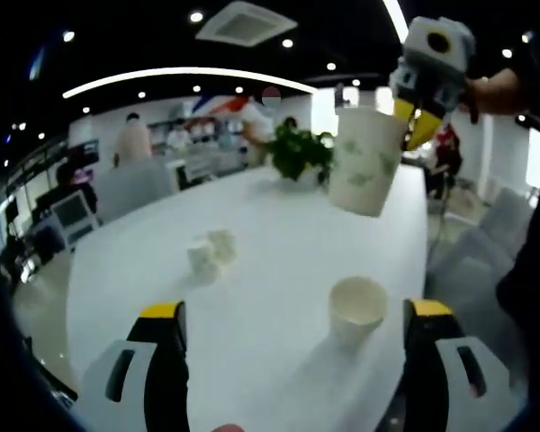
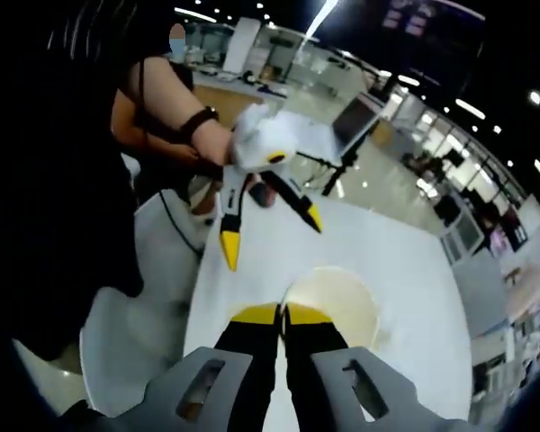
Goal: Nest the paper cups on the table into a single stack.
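A: Where are the cups?

B: In the left gripper view, 1 plain paper cup (image 1: 357,309) stands upright on the white desk (image 1: 270,243), just ahead of the left gripper (image 1: 295,326), nearer its right-hand jaw. 2 small cups (image 1: 210,253) sit side by side farther out, ahead of the other jaw.

A: And the jaws?

B: The left jaws stand wide apart, holding nothing. The right gripper (image 1: 413,121) hangs above the desk, its yellow tips pinching the rim of a leaf-printed cup (image 1: 366,162), which tilts in the air.

A: Same in the right gripper view?

B: Yes. The right gripper (image 2: 282,314) has its jaws nearly together on the rim, the cup's open mouth (image 2: 333,304) just beyond them. The left gripper (image 2: 270,225) shows farther off, splayed.
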Tool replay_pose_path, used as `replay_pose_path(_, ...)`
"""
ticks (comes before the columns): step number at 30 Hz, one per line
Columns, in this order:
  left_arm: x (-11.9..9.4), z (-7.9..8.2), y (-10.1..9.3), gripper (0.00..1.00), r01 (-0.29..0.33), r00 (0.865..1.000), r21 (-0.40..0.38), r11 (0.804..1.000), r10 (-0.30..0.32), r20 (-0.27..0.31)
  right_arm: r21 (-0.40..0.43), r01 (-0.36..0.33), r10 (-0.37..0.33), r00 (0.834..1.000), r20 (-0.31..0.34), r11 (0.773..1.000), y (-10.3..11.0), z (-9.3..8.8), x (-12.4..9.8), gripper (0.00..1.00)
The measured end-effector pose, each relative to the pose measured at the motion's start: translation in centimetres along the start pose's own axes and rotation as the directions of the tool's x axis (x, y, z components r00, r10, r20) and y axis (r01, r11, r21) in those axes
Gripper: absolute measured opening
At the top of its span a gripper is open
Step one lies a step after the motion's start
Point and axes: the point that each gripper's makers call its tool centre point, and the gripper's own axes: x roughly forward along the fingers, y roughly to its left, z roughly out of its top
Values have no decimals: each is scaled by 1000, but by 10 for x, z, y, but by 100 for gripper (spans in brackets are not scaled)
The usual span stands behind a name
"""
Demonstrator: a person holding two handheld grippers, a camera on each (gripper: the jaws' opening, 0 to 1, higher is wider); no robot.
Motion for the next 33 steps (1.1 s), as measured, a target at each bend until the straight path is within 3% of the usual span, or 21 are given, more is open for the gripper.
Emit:
replay_pose_path(12, -3, -5, 2, 99, -8, 1000, -13, 1000, 7, -7, -4, -95, 94, 994, -47, 996, 30, -21, 38, 0)
replay_pose_path(19, -5, -7, 3, 99, -16, 1000, -28, 999, 16, -5, -61, -121, 116, 990, -77, 991, 41, -28, 57, 0)
replay_pose_path(33, -8, -11, 5, 99, -28, 1000, -55, 998, 28, -1, -14, -160, 157, 980, -124, 987, 55, -53, 86, 0)
